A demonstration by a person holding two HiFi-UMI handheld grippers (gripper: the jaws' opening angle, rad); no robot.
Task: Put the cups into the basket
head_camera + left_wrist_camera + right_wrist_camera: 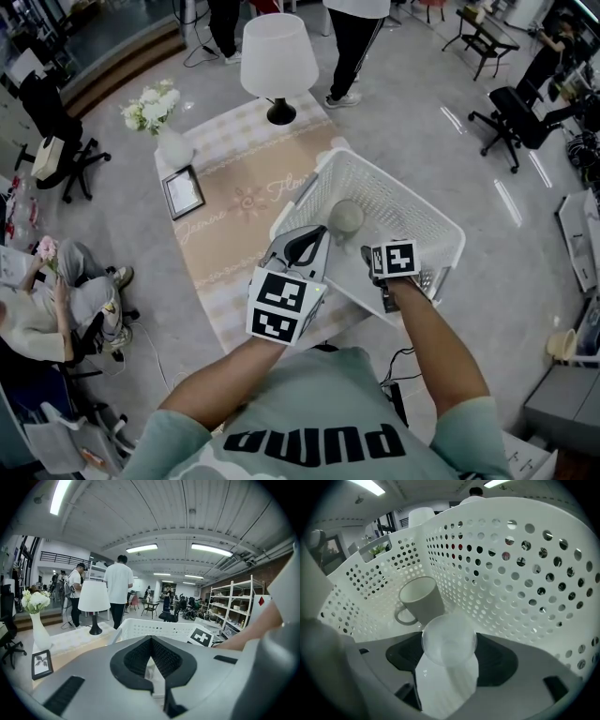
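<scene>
Right gripper view only: right gripper [371, 261] is clamped on a frosted cup [449, 641], mouth facing away from the camera, pads on both sides of its body. The gripper is down inside the white perforated basket [525, 573]. Just beyond the gripper's tips, a grey mug [419, 599] lies on its side on the basket floor, handle toward the gripper. Mug and held cup look close; contact cannot be told.

Head view: frosted cup is hidden under the right gripper. Only the mug shows, ahead of the gripper and slightly to its left. The basket sits at the right edge of the surface [239, 202] and overhangs it.

Left gripper view only: left gripper [151, 641] has its pads drawn together at the tips, with a strip of white plastic between them that appears to be the basket's near rim. The basket wall rises directly ahead of it.

Ahead and left of the left gripper: lamp [93, 597], vase of white flowers [37, 620], small picture frame [42, 663]. Two people stand beyond the lamp.

Basket contents: grey mug resting; frosted cup inside its walls, held in the gripper.
</scene>
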